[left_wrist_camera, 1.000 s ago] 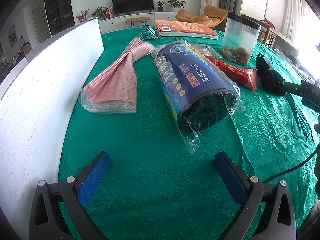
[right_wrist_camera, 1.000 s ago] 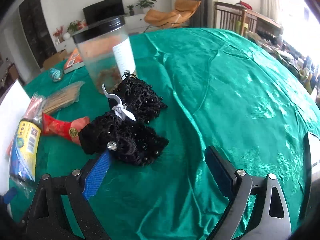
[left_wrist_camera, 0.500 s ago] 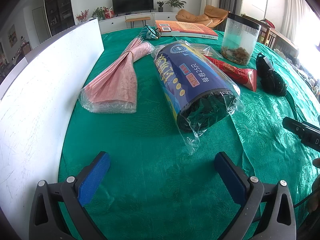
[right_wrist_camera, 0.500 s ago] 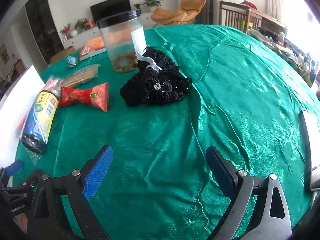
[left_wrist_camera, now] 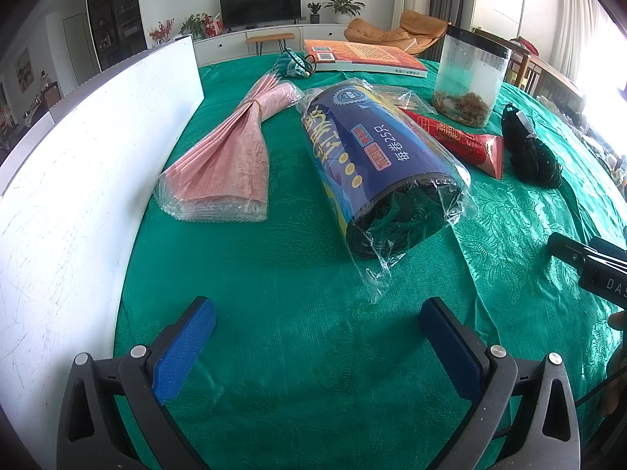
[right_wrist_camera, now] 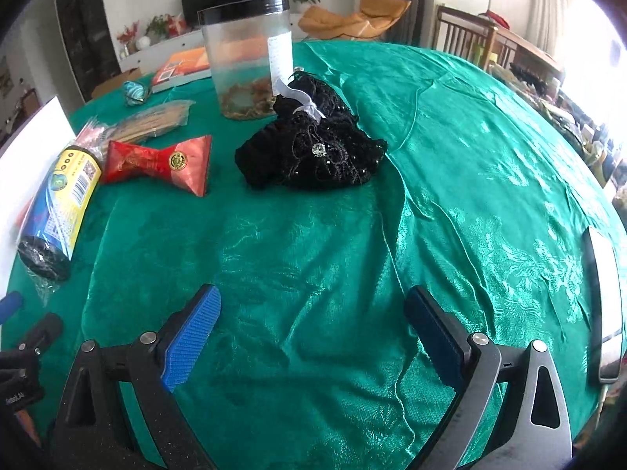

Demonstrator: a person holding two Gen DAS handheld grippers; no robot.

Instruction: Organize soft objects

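- On the green tablecloth (right_wrist_camera: pixel 450 149), one black lace bundle (right_wrist_camera: pixel 313 149), one red packet (right_wrist_camera: pixel 156 160), one blue bag roll (left_wrist_camera: pixel 376 168), one pink fabric pack (left_wrist_camera: pixel 231 160) and one clear jar (right_wrist_camera: pixel 247 58) are lying or standing.
- Behind the cloth, a living room with a television (left_wrist_camera: pixel 260 4) is showing.
- Beads and a white ribbon are decorating the bundle, which is sitting just in front of the jar.
- Left gripper (left_wrist_camera: pixel 317 337) and right gripper (right_wrist_camera: pixel 311 333) are both hovering with fingers spread, holding nothing.
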